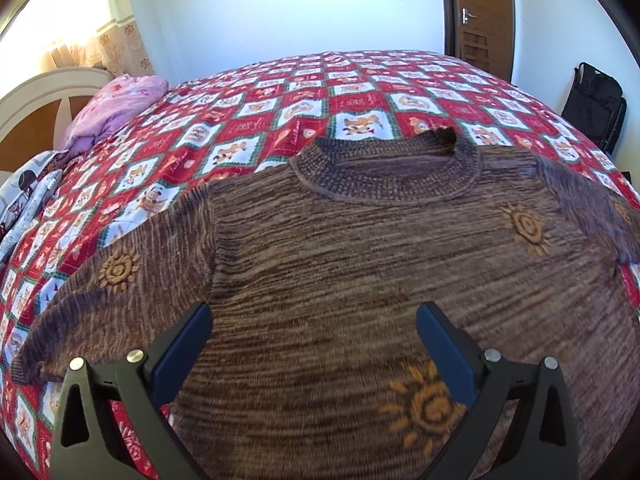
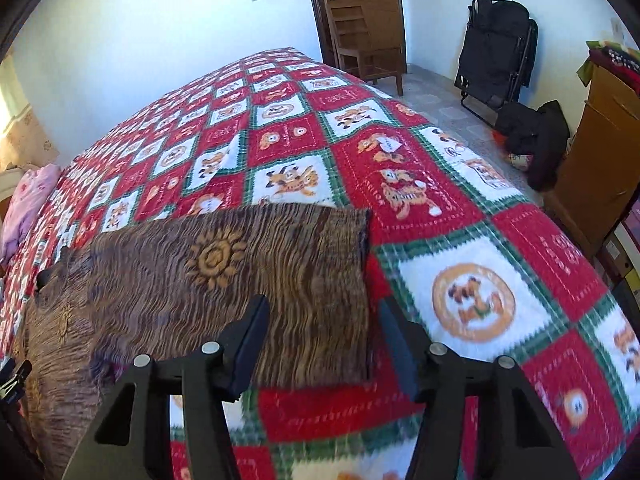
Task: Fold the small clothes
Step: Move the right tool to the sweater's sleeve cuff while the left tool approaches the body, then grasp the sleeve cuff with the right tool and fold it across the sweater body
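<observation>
Bedspread (image 1: 280,96): red-checked, bearing all.
Sweater (image 1: 360,260): brown, spread flat, collar at twelve o'clock.
Left gripper (image 1: 314,344): wide, empty, above chest.
Right gripper (image 2: 324,340): part-open, empty, over sleeve (image 2: 280,272) cuff.
Progress: unfolded; every fold remains.

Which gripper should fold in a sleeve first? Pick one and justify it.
Right. The right gripper has its open jaws around the sleeve edge; the left gripper hangs open over the sweater body, off both sleeves.

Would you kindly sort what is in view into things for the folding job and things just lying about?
For the job:
brown sweater
left gripper
right gripper

Lying about:
patchwork bedspread
pink bedding
wooden chair
black folding chair
</observation>
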